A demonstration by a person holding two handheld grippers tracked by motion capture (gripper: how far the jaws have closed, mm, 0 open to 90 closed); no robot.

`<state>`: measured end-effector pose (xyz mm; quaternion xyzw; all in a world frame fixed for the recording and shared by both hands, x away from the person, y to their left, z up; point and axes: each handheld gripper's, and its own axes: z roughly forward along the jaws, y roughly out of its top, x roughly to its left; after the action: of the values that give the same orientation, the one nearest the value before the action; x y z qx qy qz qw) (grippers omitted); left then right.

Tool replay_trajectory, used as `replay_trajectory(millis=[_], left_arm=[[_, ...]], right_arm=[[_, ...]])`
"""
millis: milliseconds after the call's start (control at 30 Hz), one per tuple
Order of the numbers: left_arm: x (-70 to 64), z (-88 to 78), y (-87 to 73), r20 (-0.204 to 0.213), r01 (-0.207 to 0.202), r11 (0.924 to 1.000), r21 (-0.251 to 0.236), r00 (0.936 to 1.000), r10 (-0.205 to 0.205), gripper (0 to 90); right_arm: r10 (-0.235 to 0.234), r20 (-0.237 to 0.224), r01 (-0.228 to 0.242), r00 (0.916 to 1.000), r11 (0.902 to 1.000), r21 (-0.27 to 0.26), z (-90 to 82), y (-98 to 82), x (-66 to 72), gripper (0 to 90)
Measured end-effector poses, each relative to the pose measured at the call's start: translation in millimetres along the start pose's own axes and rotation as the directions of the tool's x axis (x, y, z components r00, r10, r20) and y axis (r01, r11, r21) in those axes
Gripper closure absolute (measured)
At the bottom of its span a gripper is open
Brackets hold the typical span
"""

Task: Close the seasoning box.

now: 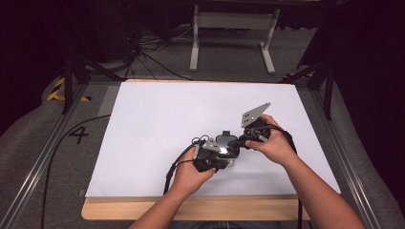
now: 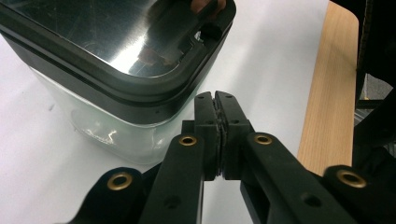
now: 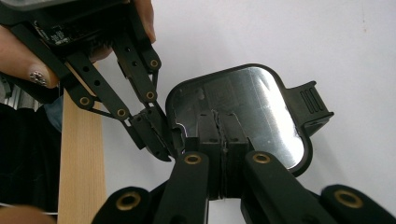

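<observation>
A clear container point(image 2: 116, 130) stands on the white table sheet point(image 1: 157, 119); its black-rimmed lid point(image 3: 243, 107) has a shiny metal top and a ribbed latch tab point(image 3: 310, 105) on one side. In the high view the container point(image 1: 226, 142) sits between both hands. My left gripper point(image 2: 215, 96) is shut, its tips right beside the lid's rim at a corner, holding nothing. My right gripper point(image 3: 217, 115) is shut too, its tips over the near part of the lid's metal top. In the right gripper view the left gripper point(image 3: 156, 135) touches the lid's left edge.
The table's wooden front edge point(image 1: 191, 210) runs below the white sheet. Metal rails point(image 1: 43, 157) flank the table. A white stand point(image 1: 234, 28) and cables lie on the floor beyond the far edge.
</observation>
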<state>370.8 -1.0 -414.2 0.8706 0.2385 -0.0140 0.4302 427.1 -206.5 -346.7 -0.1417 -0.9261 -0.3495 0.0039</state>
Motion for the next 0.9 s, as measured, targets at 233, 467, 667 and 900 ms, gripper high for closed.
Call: replay_trajectory(millis=[233, 467, 667, 900], left_arm=[[-6.6, -24.5, 9.5, -0.013, -0.035, 0.9993, -0.009, 0.9993, 0.035, 82.8], [-0.1, -60.1, 9.1, -0.076, -0.014, 0.9957, -0.092, 0.9971, 0.007, 79.7], [14.1, -86.8, 1.0, -0.145, 0.024, 0.9891, -0.145, 0.9885, -0.045, 77.9], [28.9, -104.9, -12.6, -0.218, 0.07, 0.9849, -0.158, 0.9704, -0.104, 76.3]], right_arm=[[-0.005, 0.024, 0.006, 0.9997, 0.9991, -0.042, -13.5, 3.9, 2.7, 89.7], [0.018, 0.084, -0.009, 0.9963, 0.9942, -0.107, -40.3, 4.0, 3.0, 79.5], [0.068, 0.111, -0.051, 0.9915, 0.9868, -0.154, -59.2, -9.3, -4.0, 74.7], [0.132, 0.166, -0.102, 0.9773, 0.9786, -0.179, -73.2, -31.5, -15.6, 70.8]])
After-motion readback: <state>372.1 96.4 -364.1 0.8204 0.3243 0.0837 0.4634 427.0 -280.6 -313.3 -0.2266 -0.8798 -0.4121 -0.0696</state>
